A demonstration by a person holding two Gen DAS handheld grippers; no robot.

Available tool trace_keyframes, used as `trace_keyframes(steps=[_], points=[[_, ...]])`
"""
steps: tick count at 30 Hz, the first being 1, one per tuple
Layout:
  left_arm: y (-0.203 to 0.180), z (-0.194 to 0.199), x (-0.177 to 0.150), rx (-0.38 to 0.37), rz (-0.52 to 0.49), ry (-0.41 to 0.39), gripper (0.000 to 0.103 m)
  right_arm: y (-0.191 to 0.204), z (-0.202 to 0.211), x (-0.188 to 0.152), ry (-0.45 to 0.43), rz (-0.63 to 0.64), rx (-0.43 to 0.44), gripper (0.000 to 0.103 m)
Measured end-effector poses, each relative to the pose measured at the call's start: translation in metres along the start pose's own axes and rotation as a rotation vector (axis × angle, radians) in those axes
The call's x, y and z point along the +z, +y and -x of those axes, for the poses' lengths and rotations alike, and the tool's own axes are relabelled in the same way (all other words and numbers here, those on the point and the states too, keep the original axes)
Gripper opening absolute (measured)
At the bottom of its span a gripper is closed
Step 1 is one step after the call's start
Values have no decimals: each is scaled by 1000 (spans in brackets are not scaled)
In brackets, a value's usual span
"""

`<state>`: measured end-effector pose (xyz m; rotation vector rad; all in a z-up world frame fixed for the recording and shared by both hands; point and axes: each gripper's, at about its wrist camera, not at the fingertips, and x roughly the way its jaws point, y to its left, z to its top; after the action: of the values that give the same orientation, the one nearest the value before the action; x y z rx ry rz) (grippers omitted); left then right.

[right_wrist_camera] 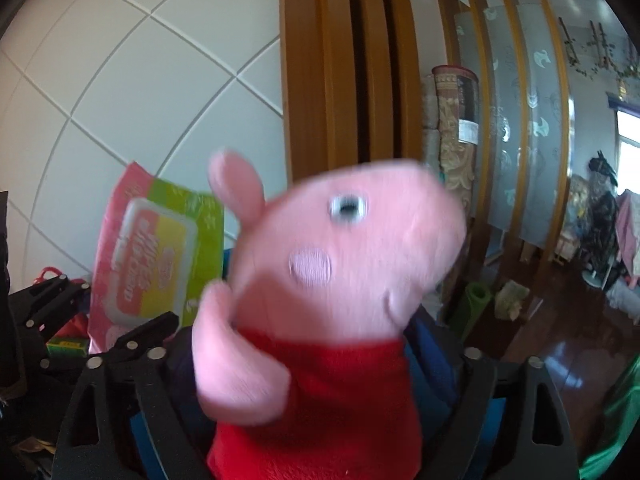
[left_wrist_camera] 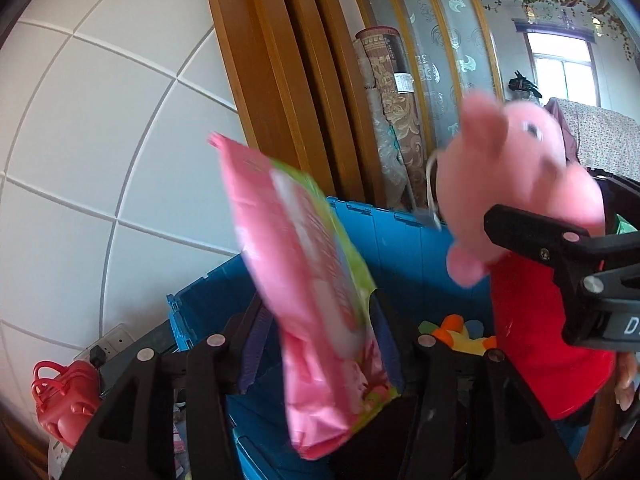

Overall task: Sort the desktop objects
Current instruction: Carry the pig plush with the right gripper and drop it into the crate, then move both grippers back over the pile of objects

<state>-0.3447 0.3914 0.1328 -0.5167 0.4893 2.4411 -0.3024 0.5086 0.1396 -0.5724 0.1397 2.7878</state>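
Left gripper (left_wrist_camera: 320,340) jaws apart, pink-green wipes pack (left_wrist_camera: 316,296) between them, tilted over the blue crate (left_wrist_camera: 404,248); pad contact unclear. Right gripper (right_wrist_camera: 316,364) jaws spread wide, pink pig plush (right_wrist_camera: 340,280) in red dress between them, blurred, apparently loose, above crate.

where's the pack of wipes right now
In the left wrist view the pack of wipes stands tilted between the left gripper fingers, above the blue crate, with the pig plush to its right.
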Motion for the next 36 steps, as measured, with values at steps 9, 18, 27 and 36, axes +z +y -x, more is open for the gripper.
trace_keyframes(steps=[9,18,27,36], points=[[6,7,-7,27,48,-38,65,-7,6,9,-45,9,-46,103],[20,18,-18,63,114,-75,65,5,22,-6,-67,6,12,103],[38,43,-60,182,178,-80,65,33,40,-25,-87,48,124,103],[86,78,-131,302,258,-54,66,96,72,-42,-151,131,250,103]])
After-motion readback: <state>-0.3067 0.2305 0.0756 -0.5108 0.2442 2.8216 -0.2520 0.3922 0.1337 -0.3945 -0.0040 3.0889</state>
